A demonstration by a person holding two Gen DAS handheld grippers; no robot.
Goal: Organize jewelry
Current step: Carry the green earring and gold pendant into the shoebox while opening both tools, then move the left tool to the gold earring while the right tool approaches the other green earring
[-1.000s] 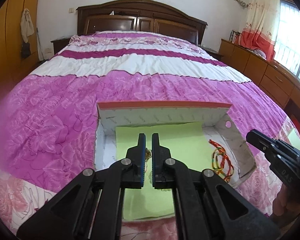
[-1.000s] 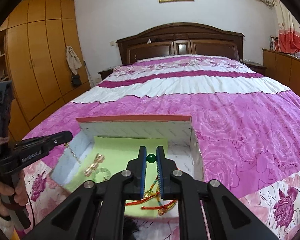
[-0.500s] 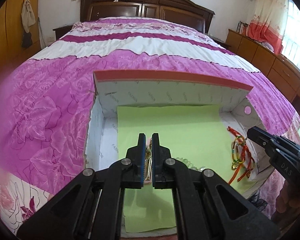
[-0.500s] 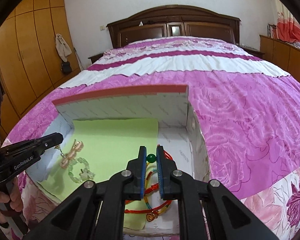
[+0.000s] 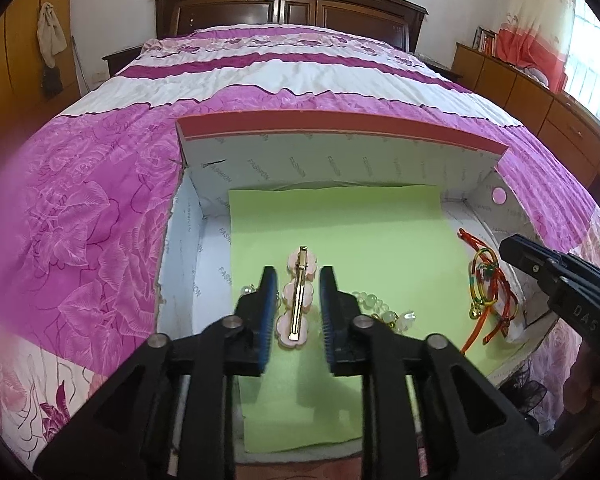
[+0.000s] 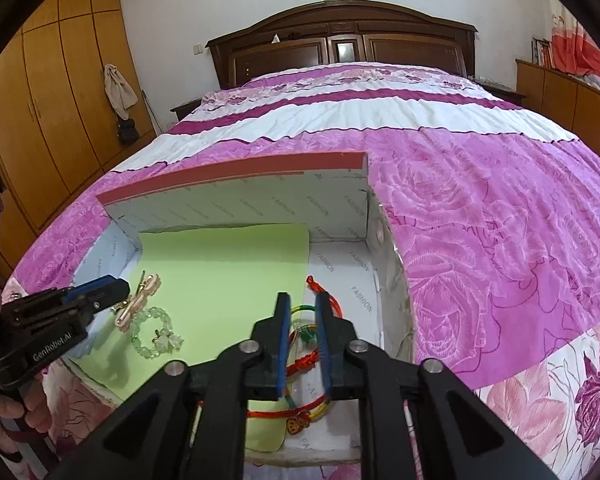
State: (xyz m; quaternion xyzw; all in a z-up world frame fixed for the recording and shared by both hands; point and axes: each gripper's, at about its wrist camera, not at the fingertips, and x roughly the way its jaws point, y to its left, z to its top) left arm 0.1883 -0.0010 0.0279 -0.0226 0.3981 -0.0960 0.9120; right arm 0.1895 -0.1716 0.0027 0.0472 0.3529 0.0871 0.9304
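Bracelets [image 5: 488, 292] beside hair clip [image 5: 298, 300]

The box [image 5: 340, 152] is matt white printed cardboard with a red-faced rim, and a smooth matt green paper sheet [image 5: 340, 232] lines its floor. The hair clip [image 5: 298, 300] has glossy pink plastic petals and a shiny gold metal bar. The bead bracelet [image 6: 156, 332] looks like translucent glass or plastic. The cord bracelets [image 5: 488, 288] are woven thread. The bedspread [image 6: 480, 220] is soft, wrinkled cloth, and the headboard [image 5: 292, 4] polished dark wood.

"FASHION" repeated on box [image 5: 340, 168] lining; "GenRobot.AI" on left tool [image 6: 100, 294]; "DAS" on right tool [image 5: 508, 250]
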